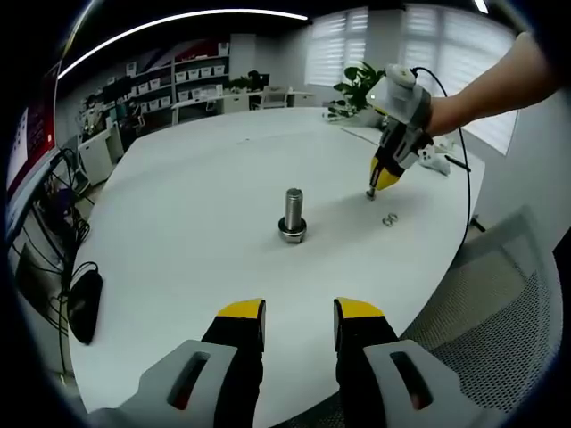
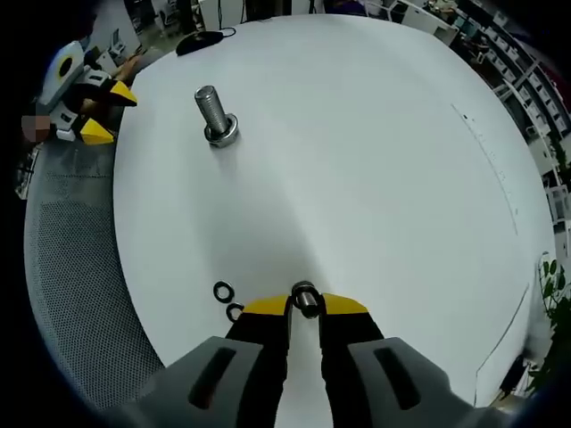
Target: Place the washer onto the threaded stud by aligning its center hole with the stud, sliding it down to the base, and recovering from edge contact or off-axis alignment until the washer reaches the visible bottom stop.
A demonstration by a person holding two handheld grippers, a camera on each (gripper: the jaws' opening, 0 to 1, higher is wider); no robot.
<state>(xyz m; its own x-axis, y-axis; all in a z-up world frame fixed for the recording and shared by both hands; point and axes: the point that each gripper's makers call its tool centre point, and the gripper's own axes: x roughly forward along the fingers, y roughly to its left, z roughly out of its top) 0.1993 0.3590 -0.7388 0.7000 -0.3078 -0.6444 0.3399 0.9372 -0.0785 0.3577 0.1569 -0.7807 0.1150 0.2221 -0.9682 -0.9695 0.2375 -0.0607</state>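
White table (image 2: 375, 160): right tongs (image 2: 305, 303) apparently pinch washer (image 2: 305, 297).

Office/lab-type workspace: big white meeting table (image 1: 178, 205), shelving w/ white storage bins (image 1: 178, 85), window blinds (image 1: 339, 45), potted plant (image 1: 361, 85), mesh office chair (image 2: 76, 267), ceiling strip light (image 1: 178, 22).

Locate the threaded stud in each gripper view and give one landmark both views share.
Left gripper view: the threaded stud stands upright at the picture's centre on the white table, beyond the open left gripper.
Right gripper view: the stud stands upper left, far from the right gripper, which is shut on a washer.
Shared landmark: the two spare washers lying on the table.
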